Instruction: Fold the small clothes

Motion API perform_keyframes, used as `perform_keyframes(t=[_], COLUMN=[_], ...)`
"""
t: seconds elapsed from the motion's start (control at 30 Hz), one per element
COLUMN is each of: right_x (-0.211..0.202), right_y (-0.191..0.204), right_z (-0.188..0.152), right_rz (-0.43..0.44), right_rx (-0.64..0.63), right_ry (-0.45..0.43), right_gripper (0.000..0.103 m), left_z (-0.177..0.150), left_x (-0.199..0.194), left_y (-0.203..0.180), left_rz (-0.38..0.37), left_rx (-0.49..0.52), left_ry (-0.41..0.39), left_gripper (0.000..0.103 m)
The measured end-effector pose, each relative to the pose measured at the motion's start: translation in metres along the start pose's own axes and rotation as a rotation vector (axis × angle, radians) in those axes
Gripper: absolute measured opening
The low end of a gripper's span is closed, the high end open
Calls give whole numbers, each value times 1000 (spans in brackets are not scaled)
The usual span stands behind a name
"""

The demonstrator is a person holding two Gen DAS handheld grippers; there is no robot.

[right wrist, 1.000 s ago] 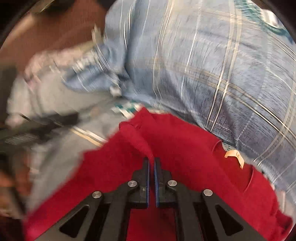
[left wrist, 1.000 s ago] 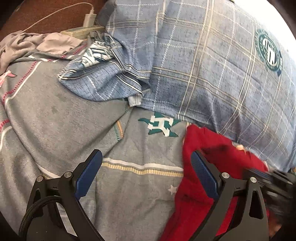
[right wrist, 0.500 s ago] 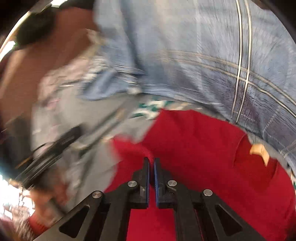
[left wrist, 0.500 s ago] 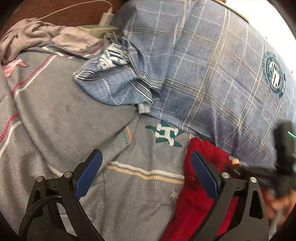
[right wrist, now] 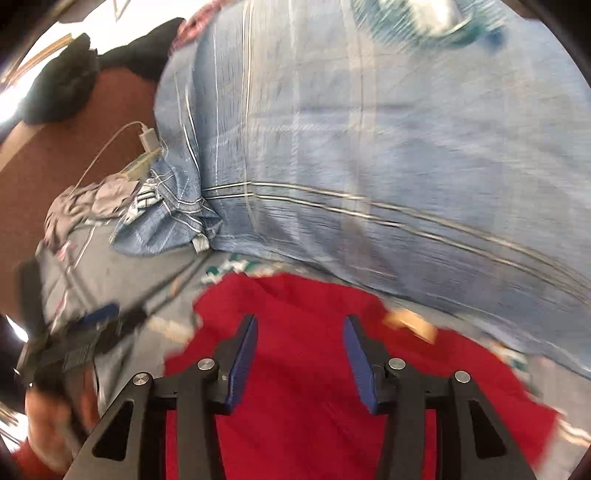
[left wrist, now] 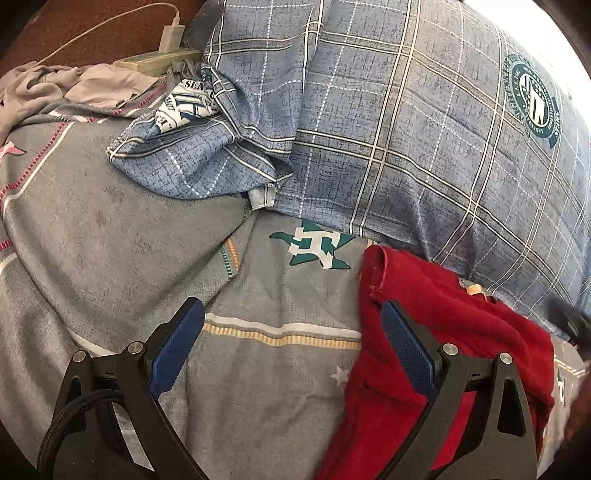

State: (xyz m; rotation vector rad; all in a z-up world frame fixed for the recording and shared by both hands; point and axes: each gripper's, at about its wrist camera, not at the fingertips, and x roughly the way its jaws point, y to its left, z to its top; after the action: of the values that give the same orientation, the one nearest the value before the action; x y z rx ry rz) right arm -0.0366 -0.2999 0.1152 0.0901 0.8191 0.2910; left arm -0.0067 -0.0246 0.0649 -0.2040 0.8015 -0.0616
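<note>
A small red garment (left wrist: 447,332) lies on the grey bedsheet (left wrist: 110,236), partly folded over itself, with a tan neck label (left wrist: 474,290) showing. My left gripper (left wrist: 291,339) is open and empty, its right finger (left wrist: 406,347) beside the garment's left edge. In the right wrist view the red garment (right wrist: 306,306) lies flat under my right gripper (right wrist: 299,350), which is open and holds nothing; its label (right wrist: 410,321) is just right of the fingers. That view is blurred.
A blue plaid pillow (left wrist: 406,129) lies behind the garment. A crumpled grey cloth (left wrist: 55,88) and a white charger with cable (left wrist: 171,35) on a power strip (left wrist: 155,62) sit at the far left. The left gripper (right wrist: 92,328) shows blurred at left.
My right gripper was shut on a fold of the red garment and has opened, letting it drop flat. The left gripper stayed open and shifted a little.
</note>
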Motion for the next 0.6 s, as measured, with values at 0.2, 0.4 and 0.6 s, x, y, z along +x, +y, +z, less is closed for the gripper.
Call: perform_keyframes(t=[0.2,0.4,0.6], right_x=[-45,-43,-71], right_y=[-26,-32,-52], right_z=[-72,-111,-131], right_rz=[-217,-346,-399], right_rx=[-69,-152,-119], right_ry=[55,119,85], right_gripper=[46,46,41], left_z=[-4,-6,-9], left_x=[5,6,11], left_y=[-3,-6,-8], left_rz=[-3,9,11], left_rx=[-15,10,21], left_ry=[24,23,35], left_gripper=[97,97,97])
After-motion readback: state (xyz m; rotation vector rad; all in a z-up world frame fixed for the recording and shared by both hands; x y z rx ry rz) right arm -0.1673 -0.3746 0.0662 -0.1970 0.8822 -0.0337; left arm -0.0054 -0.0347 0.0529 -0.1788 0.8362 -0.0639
